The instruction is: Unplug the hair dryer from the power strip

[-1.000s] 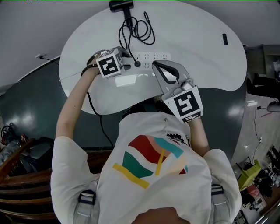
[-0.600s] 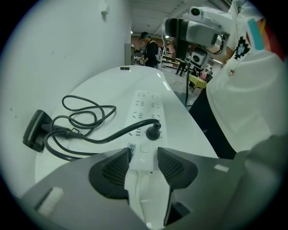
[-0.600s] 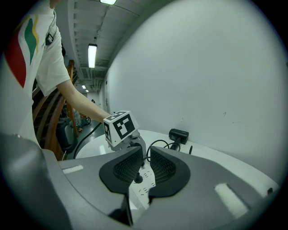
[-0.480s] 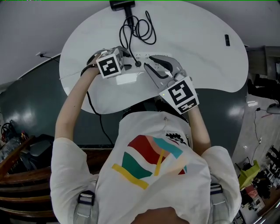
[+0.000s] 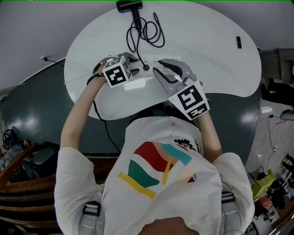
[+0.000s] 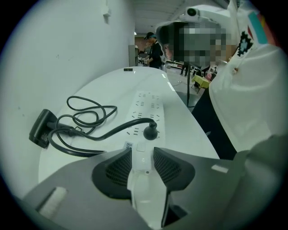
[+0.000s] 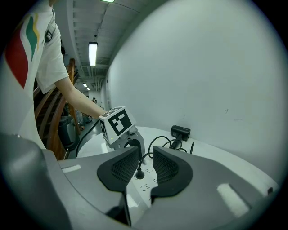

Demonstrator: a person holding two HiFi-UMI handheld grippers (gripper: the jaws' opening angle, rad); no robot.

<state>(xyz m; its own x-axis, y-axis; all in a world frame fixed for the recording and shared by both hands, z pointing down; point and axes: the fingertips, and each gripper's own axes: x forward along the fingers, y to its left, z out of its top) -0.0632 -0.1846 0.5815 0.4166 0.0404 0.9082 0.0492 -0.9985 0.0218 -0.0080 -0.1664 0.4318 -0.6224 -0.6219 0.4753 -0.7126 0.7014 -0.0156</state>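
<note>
I am clamping the power strip's (image 6: 146, 104) near end in my left gripper (image 6: 143, 152), jaws just closing on it, so it cannot lift. The plug (image 6: 150, 131) is sitting socketed mid-strip, the hair dryer (image 6: 39, 128) lying at the table's (image 5: 206, 55) far edge. My right gripper (image 7: 145, 153), jaws just opening and empty, is lining up on the plug.

White table (image 5: 216, 50): power strip (image 6: 147, 104), hair dryer (image 6: 39, 129)

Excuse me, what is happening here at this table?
A person stands at a white table with tongs in each hand. The left tongs have just been closing and now clamp the near end of the strip. The right tongs have just been opening; they point at the plug and grip nothing yet. The plug of the dryer is still in the strip.
</note>
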